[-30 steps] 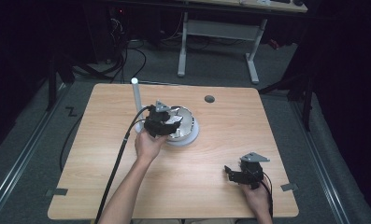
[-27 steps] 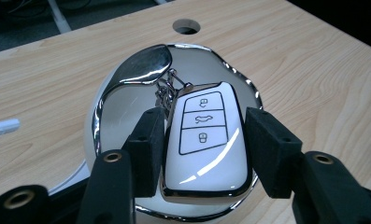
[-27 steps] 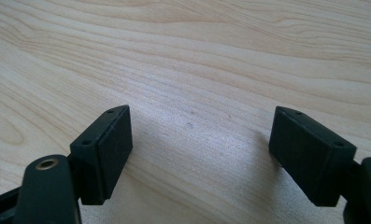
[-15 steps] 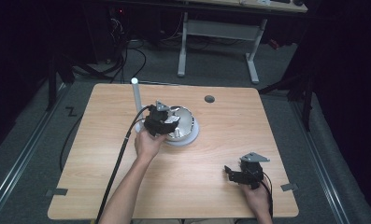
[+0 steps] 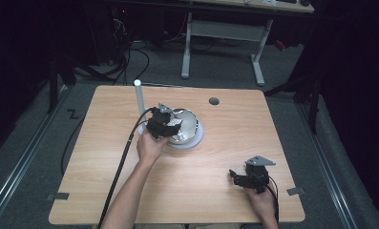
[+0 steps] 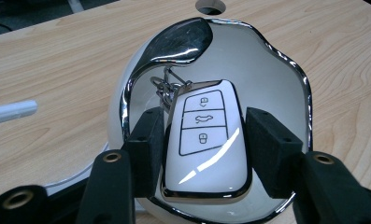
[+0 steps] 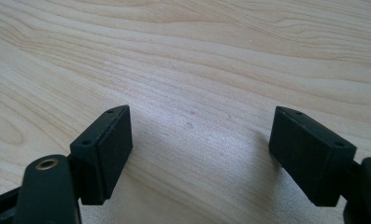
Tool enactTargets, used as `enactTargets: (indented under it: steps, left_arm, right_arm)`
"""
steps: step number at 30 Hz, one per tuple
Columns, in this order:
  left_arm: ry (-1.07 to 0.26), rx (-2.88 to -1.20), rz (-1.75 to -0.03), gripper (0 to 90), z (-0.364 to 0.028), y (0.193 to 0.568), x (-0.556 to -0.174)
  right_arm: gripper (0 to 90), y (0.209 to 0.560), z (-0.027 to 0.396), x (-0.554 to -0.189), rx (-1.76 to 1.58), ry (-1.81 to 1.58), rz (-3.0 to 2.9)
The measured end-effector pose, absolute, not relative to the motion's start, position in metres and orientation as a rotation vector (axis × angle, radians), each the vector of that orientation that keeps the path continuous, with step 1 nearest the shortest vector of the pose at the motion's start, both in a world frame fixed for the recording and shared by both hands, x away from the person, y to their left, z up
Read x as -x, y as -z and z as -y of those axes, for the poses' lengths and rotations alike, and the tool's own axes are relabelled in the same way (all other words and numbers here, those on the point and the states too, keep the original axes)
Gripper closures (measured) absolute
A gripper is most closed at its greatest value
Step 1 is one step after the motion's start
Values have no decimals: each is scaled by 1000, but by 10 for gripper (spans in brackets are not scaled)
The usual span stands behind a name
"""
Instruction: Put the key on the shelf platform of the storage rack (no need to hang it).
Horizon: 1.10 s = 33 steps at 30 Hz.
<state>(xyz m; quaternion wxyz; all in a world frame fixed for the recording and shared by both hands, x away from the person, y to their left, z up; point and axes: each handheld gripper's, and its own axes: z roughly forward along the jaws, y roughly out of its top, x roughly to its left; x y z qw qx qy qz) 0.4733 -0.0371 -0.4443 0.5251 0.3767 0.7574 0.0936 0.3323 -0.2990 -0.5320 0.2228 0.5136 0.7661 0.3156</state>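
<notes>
From the high view, my left gripper sits just left of centre in the frame, over the near-left edge of a shiny dish that rests on the wooden table; a white post stands upright just to its upper left. My right gripper lies low in the lower right of the frame, well apart from the dish. In the left gripper view, my pads are clenched on the two long sides of a white car key, which fills the middle of the frame above the chrome-rimmed dish, its key ring pointing toward the top. In the right gripper view, my jaws stand wide apart, released, over bare wood.
</notes>
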Motion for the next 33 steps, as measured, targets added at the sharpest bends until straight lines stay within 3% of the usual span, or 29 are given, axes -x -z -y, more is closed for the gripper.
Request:
enactTargets:
  steps: [33]
  left_arm:
    - [-185, -911, -1767, 392, 25, 421, -451]
  right_arm:
    - [218, 532, 299, -332, -1418, -872, -2116]
